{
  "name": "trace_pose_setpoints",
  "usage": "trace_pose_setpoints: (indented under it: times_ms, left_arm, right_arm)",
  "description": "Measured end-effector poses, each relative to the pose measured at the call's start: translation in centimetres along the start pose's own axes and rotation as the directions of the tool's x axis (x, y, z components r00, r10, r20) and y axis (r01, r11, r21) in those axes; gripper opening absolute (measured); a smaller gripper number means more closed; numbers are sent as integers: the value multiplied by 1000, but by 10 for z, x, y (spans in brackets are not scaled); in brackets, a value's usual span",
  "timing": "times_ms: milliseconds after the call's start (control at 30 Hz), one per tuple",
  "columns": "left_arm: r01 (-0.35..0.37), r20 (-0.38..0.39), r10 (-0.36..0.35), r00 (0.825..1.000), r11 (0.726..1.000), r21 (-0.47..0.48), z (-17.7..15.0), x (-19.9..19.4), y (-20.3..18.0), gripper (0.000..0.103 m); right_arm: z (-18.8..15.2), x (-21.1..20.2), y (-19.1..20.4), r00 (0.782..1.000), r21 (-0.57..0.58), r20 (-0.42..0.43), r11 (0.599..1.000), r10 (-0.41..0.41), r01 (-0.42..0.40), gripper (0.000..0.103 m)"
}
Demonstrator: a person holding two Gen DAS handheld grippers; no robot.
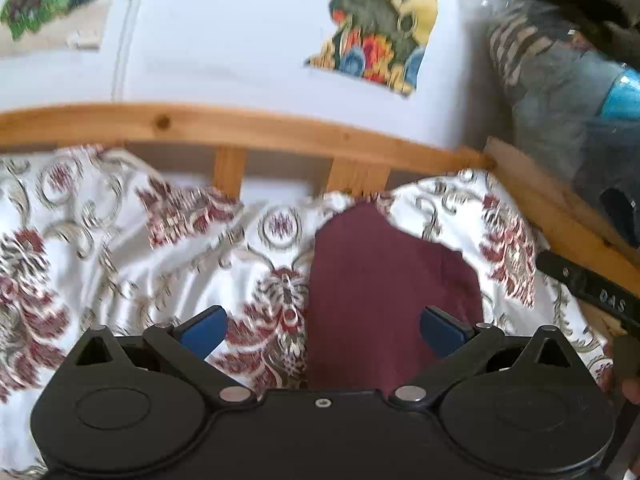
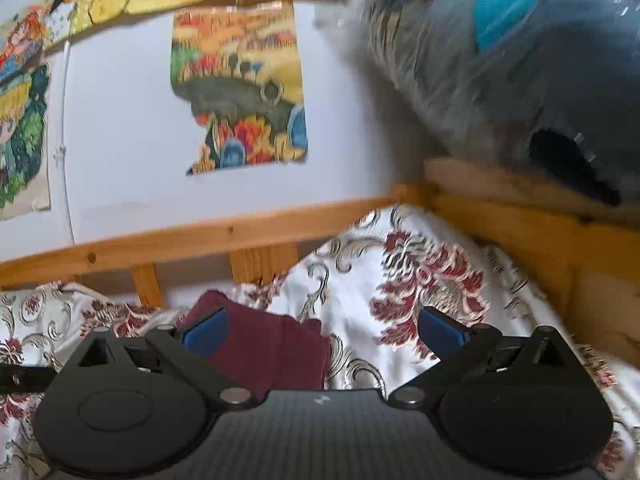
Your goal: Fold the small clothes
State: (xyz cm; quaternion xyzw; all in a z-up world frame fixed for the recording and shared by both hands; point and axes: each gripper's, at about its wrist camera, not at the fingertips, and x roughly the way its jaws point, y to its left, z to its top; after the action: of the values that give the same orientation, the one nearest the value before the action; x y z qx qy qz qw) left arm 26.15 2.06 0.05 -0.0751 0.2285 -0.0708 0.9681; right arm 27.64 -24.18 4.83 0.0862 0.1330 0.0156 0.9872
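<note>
Both grippers hang wide open over the bed, and neither one holds or touches anything. Your left gripper [image 1: 324, 330] has the maroon garment [image 1: 384, 292] straight ahead: the cloth fills the right half of the gap between the blue pads and runs away from you toward the wooden bed rail [image 1: 248, 128], so its long axis lies roughly along the gripper's own line of sight. The left edge of the cloth falls near the middle of the gap, and the right blue fingertip [image 1: 442, 334] sits over the fabric, though whether it brushes it you cannot tell from this angle.

Your right gripper [image 2: 322, 332] sees the same maroon piece [image 2: 264, 344] off to its left, low in the view — the left blue fingertip [image 2: 206, 334] overlaps it, while the right one is over bare patterned bedspread [image 2: 400, 280]. From here the garment looks already doubled into a compact block, with a raised corner pointing toward the rail; how many layers it has is hard to read through the blur.

So the left side looks better lined up, with the cloth dead ahead — the right one would have to shift leftward to centre on it.

Around the garment the white bedspread with red and grey florals lies rumpled. Beyond the rail is a pale wall with colourful posters [image 2: 240, 92], and a plastic-wrapped bundle [image 2: 520, 60] rests on the bed frame at the far right.
</note>
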Motion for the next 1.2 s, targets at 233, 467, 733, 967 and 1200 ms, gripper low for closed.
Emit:
trace_pose_setpoints:
  times_ms: [233, 467, 733, 967, 1200]
  left_arm:
    - [-42, 83, 38, 996, 998, 48, 3, -57, -12, 102]
    - [-93, 126, 79, 989, 990, 102, -15, -115, -25, 102]
    - [-110, 149, 94, 984, 989, 100, -47, -172, -28, 102]
    - [-116, 147, 100, 984, 988, 103, -72, -198, -26, 102]
    - [-142, 110, 132, 985, 986, 85, -99, -196, -17, 102]
  right_arm:
    - [5, -64, 17, 999, 16, 41, 1000, 21, -22, 103]
    - [-7, -129, 39, 995, -41, 89, 998, 46, -42, 103]
    - [-25, -186, 48, 997, -44, 64, 998, 47, -44, 103]
    - [-36, -214, 41, 999, -7, 27, 999, 34, -34, 103]
    - [-51, -232, 38, 1000, -13, -23, 1000, 1, -1, 103]
